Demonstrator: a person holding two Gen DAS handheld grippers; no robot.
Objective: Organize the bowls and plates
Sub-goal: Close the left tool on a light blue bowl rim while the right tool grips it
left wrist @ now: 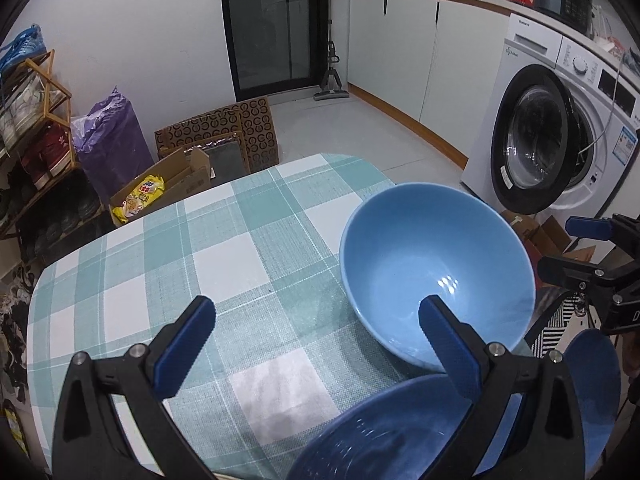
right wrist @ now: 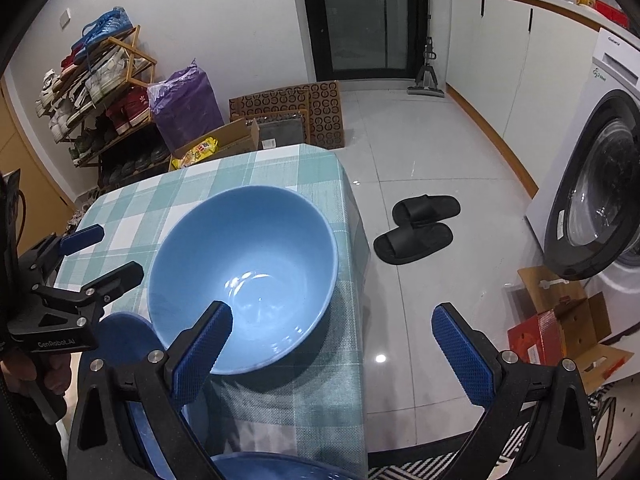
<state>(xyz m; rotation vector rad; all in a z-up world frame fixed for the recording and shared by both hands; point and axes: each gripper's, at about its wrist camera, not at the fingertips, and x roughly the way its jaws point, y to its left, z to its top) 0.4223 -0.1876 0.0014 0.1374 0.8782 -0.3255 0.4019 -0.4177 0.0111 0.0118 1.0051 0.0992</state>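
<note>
While both my left hand-held gripper [left wrist: 316,344] and right hand-held gripper [right wrist: 332,348] gape wide and empty, one light-blue ceramic bowl [right wrist: 244,276] sits on the checked-cloth surface [left wrist: 168,264] beside two darker blue plates [left wrist: 384,436].

The bowl [left wrist: 436,276] is plain light blue, inside and out. It stands on a tablecloth [left wrist: 208,268] checked in teal and white with thin white lines. Just beside the bowl, a plate [left wrist: 384,432] is a darker blue. The grippers are black with blue textured pads [right wrist: 202,354]. Beyond the tablecloth's far edge, a bag [right wrist: 186,106] is purple, and a mat [right wrist: 304,110] near it is brown with dark ring shapes. Off the tablecloth's side, the slippers [right wrist: 416,228] are black on pale grey floor tiles [right wrist: 432,152]. The washing machine [left wrist: 560,128] is white with a black door ring.
</note>
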